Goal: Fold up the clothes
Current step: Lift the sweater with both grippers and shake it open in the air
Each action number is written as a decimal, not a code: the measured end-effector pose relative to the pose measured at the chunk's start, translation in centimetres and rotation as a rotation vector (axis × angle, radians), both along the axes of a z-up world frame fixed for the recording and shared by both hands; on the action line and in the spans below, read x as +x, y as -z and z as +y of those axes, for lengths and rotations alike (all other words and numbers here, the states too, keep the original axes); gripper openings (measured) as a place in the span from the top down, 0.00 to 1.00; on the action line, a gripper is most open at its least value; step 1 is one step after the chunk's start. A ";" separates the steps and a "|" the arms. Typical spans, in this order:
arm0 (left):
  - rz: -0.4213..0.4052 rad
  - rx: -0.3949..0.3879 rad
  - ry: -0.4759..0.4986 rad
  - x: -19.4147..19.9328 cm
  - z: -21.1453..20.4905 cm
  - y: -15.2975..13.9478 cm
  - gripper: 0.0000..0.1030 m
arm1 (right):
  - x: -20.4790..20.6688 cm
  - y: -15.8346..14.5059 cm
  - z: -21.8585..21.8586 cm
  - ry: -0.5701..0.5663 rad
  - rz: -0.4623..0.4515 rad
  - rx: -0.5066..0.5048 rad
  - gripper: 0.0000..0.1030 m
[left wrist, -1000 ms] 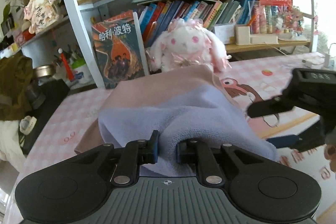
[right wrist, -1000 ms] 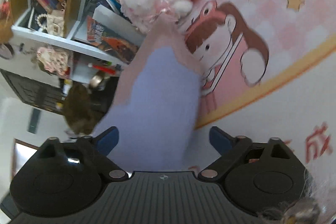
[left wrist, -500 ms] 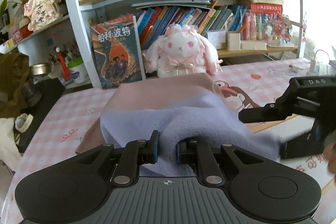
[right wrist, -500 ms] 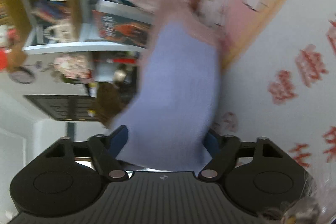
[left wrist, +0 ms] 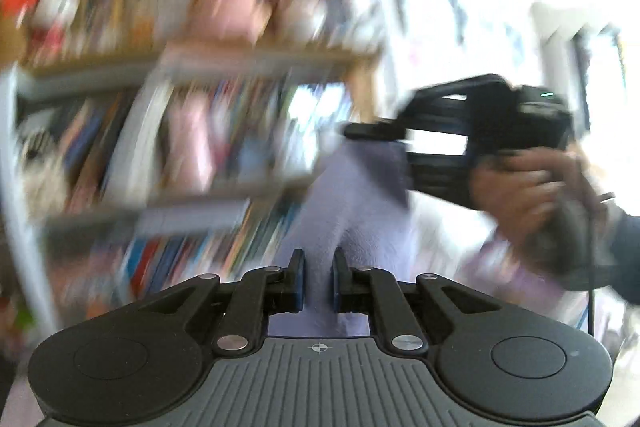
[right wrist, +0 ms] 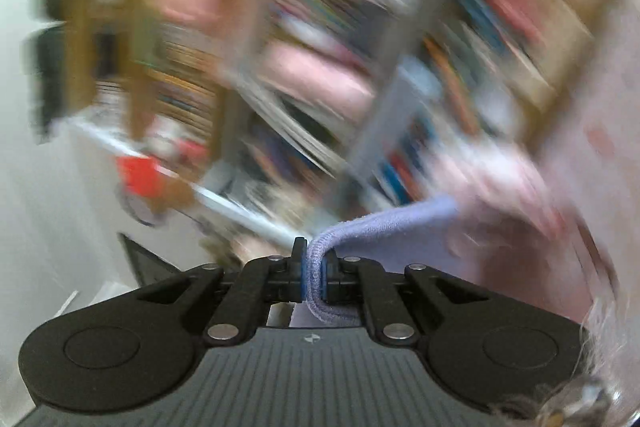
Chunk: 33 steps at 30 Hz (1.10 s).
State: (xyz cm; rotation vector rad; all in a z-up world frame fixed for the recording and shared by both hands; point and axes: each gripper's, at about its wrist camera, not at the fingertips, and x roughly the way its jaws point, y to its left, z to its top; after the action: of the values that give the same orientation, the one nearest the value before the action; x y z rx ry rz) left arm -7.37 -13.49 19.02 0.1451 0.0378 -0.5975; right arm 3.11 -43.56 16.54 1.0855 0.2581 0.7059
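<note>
A lavender knit garment (left wrist: 352, 215) hangs in the air, stretched between both grippers. My left gripper (left wrist: 317, 273) is shut on one edge of it. In the left wrist view the right gripper (left wrist: 372, 143) shows at the right, held by a person's hand (left wrist: 520, 183), with a corner of the cloth in it. In the right wrist view my right gripper (right wrist: 314, 267) is shut on a rolled hem of the lavender garment (right wrist: 384, 235). Both views are badly blurred by motion.
A bookshelf (left wrist: 192, 67) full of books fills the blurred background in the left wrist view, and the bookshelf (right wrist: 320, 47) appears tilted in the right wrist view. A pink blur (right wrist: 520, 211) lies behind the garment at the right.
Both grippers have swung up off the table with the lavender garment. The right gripper, open around the cloth before, has shut on its hem. The table and plush toy have left view.
</note>
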 end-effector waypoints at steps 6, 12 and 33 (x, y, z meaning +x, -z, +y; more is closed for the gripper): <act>-0.027 -0.233 0.103 -0.5 3.1 -3.2 0.89 | 1.2 -7.8 4.8 -0.070 -0.228 -0.152 0.94; 0.328 -0.208 -0.071 4.2 6.2 5.1 0.89 | 5.0 -8.3 12.0 -0.208 -0.212 -0.381 0.94; 0.693 -0.047 -0.432 14.1 12.8 18.3 0.89 | 7.5 7.9 23.3 -0.187 0.066 -1.079 0.15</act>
State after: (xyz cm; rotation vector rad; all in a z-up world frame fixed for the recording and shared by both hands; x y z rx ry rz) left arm 6.74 -0.73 0.76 -0.1213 0.7086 -0.1924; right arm 10.61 -20.26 8.69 0.0514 0.7039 0.5642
